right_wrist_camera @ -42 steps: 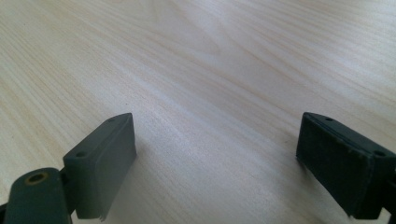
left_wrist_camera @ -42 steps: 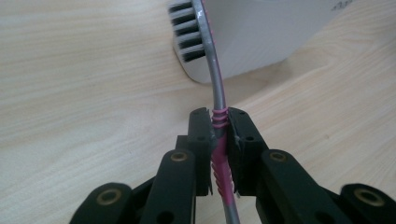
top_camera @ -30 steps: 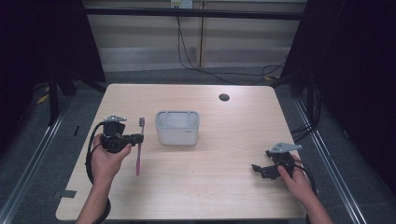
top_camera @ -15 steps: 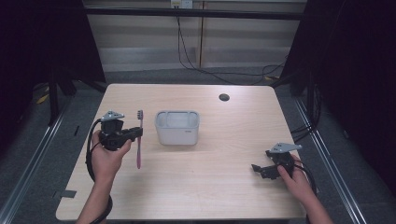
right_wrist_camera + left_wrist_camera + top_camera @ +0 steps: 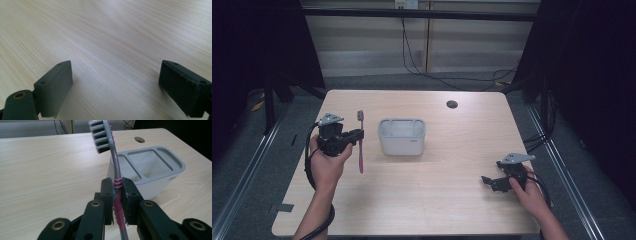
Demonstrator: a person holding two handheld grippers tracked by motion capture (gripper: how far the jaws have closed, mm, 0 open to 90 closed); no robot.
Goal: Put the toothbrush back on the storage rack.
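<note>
At the left of the table, the left gripper [image 5: 353, 135] is clamped on a pink and grey toothbrush [image 5: 360, 145], its jaws pinching the ribbed pink part of the handle. The brush stands nearly upright, bristles at the top and handle end hanging toward the table [image 5: 452, 210], and seems lifted clear of the wood. Held that way, it looks ready to go handle-first into a slot.

Just to its right, near the middle of the table, stands the grey holder [image 5: 402, 136], with open compartments facing up; the brush is beside it, not yet over it.

At the near right, the right gripper [image 5: 488, 182] rests low over bare wood, jaws spread wide with nothing between them, apparently parked out of the way.
</note>
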